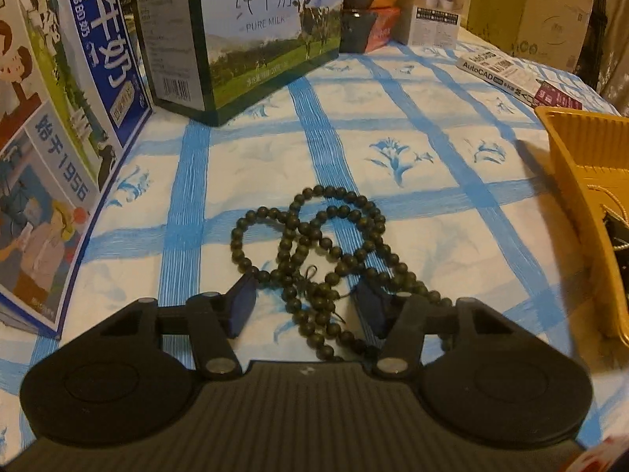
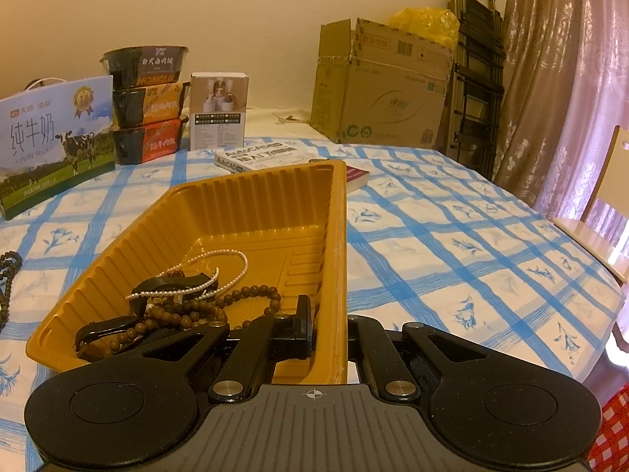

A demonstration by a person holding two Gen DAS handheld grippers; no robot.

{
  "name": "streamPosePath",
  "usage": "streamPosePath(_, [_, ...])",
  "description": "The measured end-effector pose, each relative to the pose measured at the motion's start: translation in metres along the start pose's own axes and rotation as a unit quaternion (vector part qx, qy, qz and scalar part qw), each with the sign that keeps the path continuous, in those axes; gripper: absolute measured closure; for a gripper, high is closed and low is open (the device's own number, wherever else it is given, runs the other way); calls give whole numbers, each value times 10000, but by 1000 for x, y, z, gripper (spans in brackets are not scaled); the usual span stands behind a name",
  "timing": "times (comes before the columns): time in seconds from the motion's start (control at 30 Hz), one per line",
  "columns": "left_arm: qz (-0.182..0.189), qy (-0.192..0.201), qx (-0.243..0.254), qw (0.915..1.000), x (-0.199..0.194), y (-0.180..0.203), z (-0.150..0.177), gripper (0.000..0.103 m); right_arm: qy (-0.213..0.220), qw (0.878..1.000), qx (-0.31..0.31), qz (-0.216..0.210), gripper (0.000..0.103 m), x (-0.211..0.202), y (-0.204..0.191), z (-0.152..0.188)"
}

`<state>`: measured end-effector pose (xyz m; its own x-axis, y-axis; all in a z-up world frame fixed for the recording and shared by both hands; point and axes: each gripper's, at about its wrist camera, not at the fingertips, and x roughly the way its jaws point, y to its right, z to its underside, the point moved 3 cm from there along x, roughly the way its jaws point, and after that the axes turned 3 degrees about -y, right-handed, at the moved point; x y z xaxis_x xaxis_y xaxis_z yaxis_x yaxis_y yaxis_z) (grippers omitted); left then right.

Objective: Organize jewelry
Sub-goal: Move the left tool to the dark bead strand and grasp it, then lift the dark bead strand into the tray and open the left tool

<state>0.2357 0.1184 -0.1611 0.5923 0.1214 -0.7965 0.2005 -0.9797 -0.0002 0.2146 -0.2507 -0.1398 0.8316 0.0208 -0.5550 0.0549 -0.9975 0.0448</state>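
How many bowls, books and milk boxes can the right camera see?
Meal bowls: 3
Books: 2
Milk box: 1
Total: 6

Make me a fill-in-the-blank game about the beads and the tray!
1. The long dark bead necklace lies on the blue-checked ___.
2. The ribbed plastic tray is coloured ___.
3. The right gripper grips the tray's ___.
4. The white pearl strand lies ___ the tray.

Missing words: tablecloth; yellow; wall; inside
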Motion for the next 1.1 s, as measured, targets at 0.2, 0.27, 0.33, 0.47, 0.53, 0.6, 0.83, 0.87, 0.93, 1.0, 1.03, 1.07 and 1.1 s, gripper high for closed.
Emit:
streamPosePath(0.2, [54,29,28,10000,5,3,-5,65,3,10000,-14,5,99,0,1,1])
streamPosePath(0.27, [109,38,126,9999,6,7,-6,73,-2,10000,-29,10,99,0,1,2])
streamPosePath(0.33, [180,42,181,9997,6,10,-6,82,-3,10000,-18,10,99,0,1,3])
streamPosePath(0.47, [342,16,218,9992,5,14,-9,96,-8,10000,-20,6,99,1,1,2])
streamPosePath(0.53, [451,-14,199,9988,1,14,-11,97,-6,10000,-22,4,99,0,0,3])
streamPosePath(0.6, [552,43,216,9982,-9,14,-14,97,-4,10000,-20,5,99,0,0,2])
streamPosePath(0.83, [791,616,547,9935,-76,12,-43,97,0,10000,-22,9,99,1,0,2])
streamPosePath(0.87, [814,717,599,9923,-88,11,-48,97,-4,10000,-22,9,99,1,-1,2])
streamPosePath(0.93, [883,911,692,9895,-110,11,-60,97,-2,10000,-27,7,99,1,0,3])
streamPosePath(1.0, [933,1087,772,9867,-130,13,-71,97,2,10000,-30,9,99,1,0,2])
streamPosePath(1.03, [962,1162,811,9852,-139,14,-75,97,0,10000,-26,10,99,1,-1,2])
streamPosePath(1.07, [1009,1244,852,9834,-150,16,-81,97,4,10000,-31,10,99,1,0,2])
streamPosePath(1.1, [1053,1309,886,9818,-158,17,-85,97,4,10000,-40,10,99,1,0,2])
